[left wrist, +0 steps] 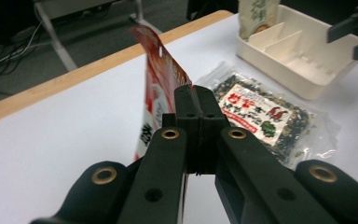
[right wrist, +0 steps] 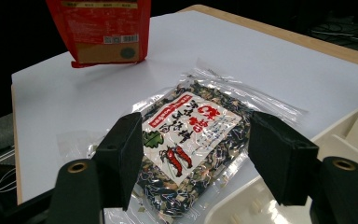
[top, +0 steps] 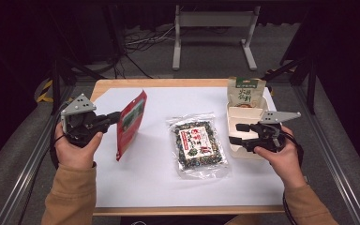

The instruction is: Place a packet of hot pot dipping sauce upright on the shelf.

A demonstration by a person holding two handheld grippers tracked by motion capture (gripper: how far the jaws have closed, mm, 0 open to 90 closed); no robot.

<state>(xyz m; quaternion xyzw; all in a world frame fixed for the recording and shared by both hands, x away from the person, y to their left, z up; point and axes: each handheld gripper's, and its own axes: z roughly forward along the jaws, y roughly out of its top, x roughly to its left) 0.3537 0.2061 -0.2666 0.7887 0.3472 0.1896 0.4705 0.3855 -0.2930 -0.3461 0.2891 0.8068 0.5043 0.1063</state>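
Pinching the red pouch [top: 131, 123] upright above the table's left side, the left gripper [top: 114, 117] has its jaws closed on the pouch's edge. The divided white tray [top: 238, 114] lies far right, beside the wide-open, empty right gripper [top: 238, 133].

red pouch [left wrist: 161, 88]: lower edge behind fingers [left wrist: 198, 116] | tray [right wrist: 354, 140]: cropped right
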